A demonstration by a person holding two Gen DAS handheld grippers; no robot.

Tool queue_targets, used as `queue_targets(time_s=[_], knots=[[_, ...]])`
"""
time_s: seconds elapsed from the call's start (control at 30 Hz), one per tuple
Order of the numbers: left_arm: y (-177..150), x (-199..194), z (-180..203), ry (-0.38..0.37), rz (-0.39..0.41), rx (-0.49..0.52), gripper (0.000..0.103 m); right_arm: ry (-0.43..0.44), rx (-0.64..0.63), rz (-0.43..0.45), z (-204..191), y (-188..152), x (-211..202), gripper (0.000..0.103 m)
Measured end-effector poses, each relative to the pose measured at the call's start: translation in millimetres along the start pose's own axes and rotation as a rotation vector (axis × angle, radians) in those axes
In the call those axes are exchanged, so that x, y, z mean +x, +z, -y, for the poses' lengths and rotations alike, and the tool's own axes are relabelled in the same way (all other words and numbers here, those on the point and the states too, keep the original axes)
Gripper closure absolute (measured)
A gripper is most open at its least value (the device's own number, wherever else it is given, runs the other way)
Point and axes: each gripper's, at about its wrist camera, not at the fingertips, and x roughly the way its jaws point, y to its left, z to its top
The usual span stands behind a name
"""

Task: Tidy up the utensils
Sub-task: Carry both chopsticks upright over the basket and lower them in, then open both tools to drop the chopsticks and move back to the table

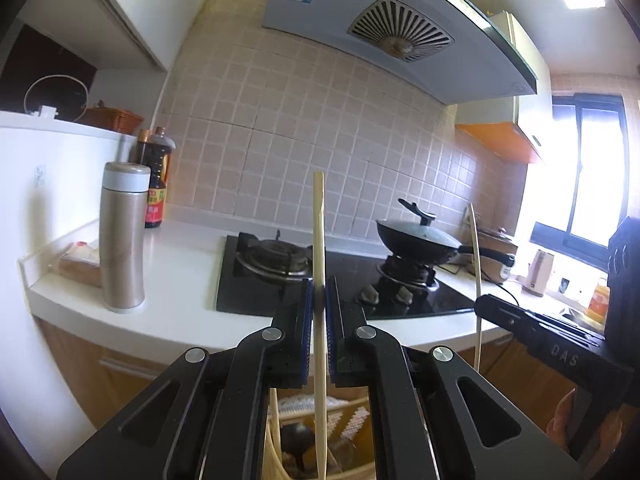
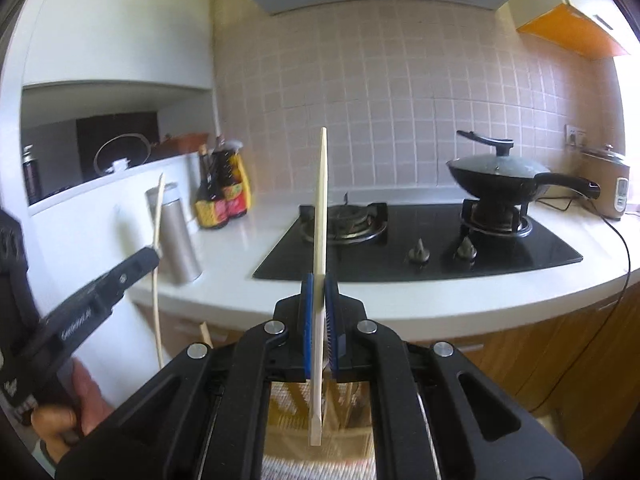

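Note:
In the left wrist view my left gripper (image 1: 319, 285) is shut on a pale wooden chopstick (image 1: 318, 216) that stands upright, its top above the stove. At the right edge my right gripper (image 1: 481, 303) holds a second chopstick (image 1: 476, 248), also upright. The right wrist view shows the right gripper (image 2: 320, 280) shut on that pale chopstick (image 2: 322, 200), gripped near its lower third. The left gripper (image 2: 154, 254) appears at the left with its chopstick (image 2: 158, 208). Below the left jaws a wooden utensil holder (image 1: 352, 420) with a black ladle (image 1: 298, 438) is partly hidden.
Ahead lies a white counter (image 1: 180, 280) with a black gas stove (image 2: 400, 248), a lidded wok (image 2: 496, 178) on the right burner, a steel thermos (image 1: 122, 240) and sauce bottles (image 2: 222, 196). A rice cooker (image 2: 608, 184) stands far right. The range hood (image 1: 380, 28) hangs overhead.

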Motion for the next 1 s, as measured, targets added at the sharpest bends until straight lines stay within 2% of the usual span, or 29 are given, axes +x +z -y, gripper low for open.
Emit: queue_targets(time_s=[0.1,0.23,0.43,0.53,0.8,0.87,0.97,1.0], knots=[[-7,11,-5,0.04,0.022,0.003,0.099,0.002,0.035,0.012,8,-4,16,0.099],[-18,20,-9,0.05,0.034,-0.008,0.099,0.006,0.058,0.006,14,-12,35,0.099],[-30,27,-12,0.054,0.043,-0.022,0.099,-0.055,-0.012,0.024,6,-27,51,0.099],[-35,30,-13,0.074,0.037,-0.02,0.099,-0.054,-0.021,0.031,5,-36,56,0.099],[-46,27,-23,0.055,0.022,-0.045,0.098,-0.044,-0.032,0.027,4,-49,59,0.099],[-48,25,-24,0.043,0.015,-0.046,0.098,-0.058,-0.033,0.05,4,-53,53,0.098],[-52,19,-25,0.03,-0.003,-0.043,0.092,-0.054,-0.012,0.044,6,-58,45,0.098],[-53,15,-26,0.026,-0.008,-0.043,0.085,-0.046,0.001,0.034,9,-61,41,0.097]])
